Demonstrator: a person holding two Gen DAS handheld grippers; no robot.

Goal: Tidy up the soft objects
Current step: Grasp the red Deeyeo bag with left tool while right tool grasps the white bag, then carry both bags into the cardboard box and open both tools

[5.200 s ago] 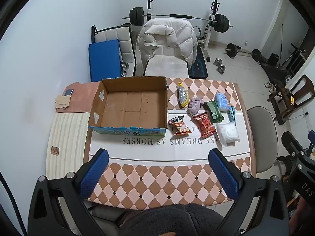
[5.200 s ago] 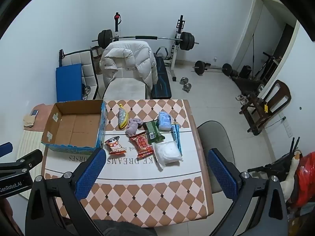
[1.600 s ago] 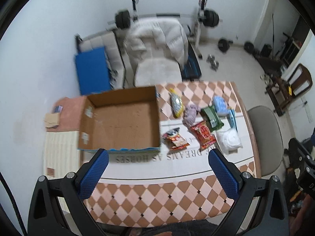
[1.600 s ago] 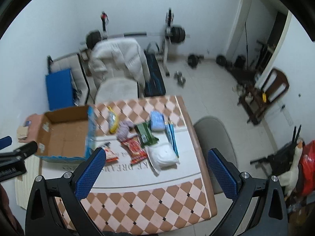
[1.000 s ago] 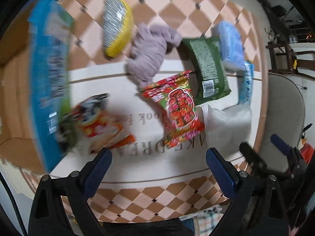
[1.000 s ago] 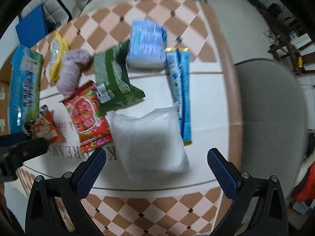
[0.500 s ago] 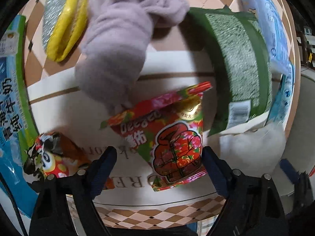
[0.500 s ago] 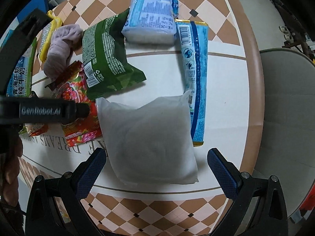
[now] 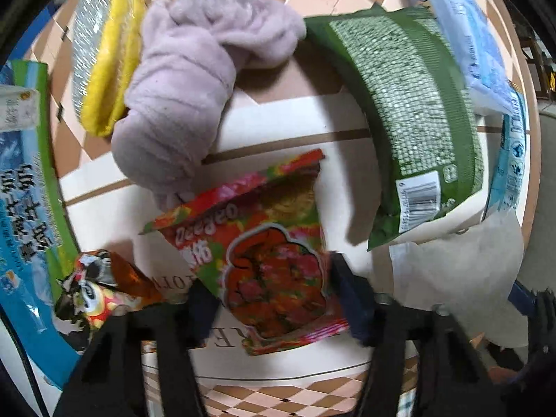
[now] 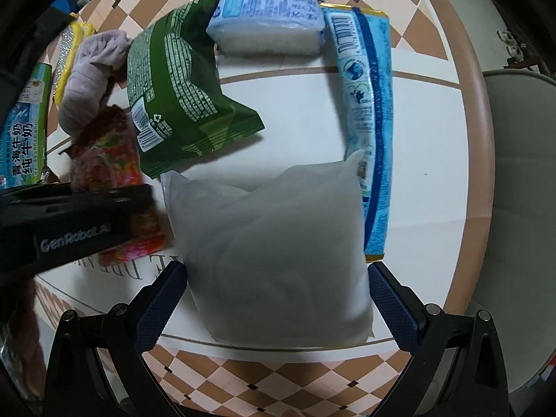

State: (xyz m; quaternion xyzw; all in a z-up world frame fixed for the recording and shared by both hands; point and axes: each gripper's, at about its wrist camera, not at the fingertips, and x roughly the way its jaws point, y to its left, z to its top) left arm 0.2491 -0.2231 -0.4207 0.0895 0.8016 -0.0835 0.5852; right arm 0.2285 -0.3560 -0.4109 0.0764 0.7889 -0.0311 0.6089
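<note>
The left gripper [image 9: 278, 299] has its fingers on both sides of the red snack bag [image 9: 267, 264], closing in, but a firm pinch can't be seen. It should squeeze gently so the bag doesn't pop. The right gripper [image 10: 278, 295] is wide open around the white pillow pack [image 10: 278, 243] near the table's [image 10: 410, 104] front edge and should close on its middle. The left gripper's fingertips are blurry. The box [image 9: 24, 191] at the left edge is mostly cut off.
</note>
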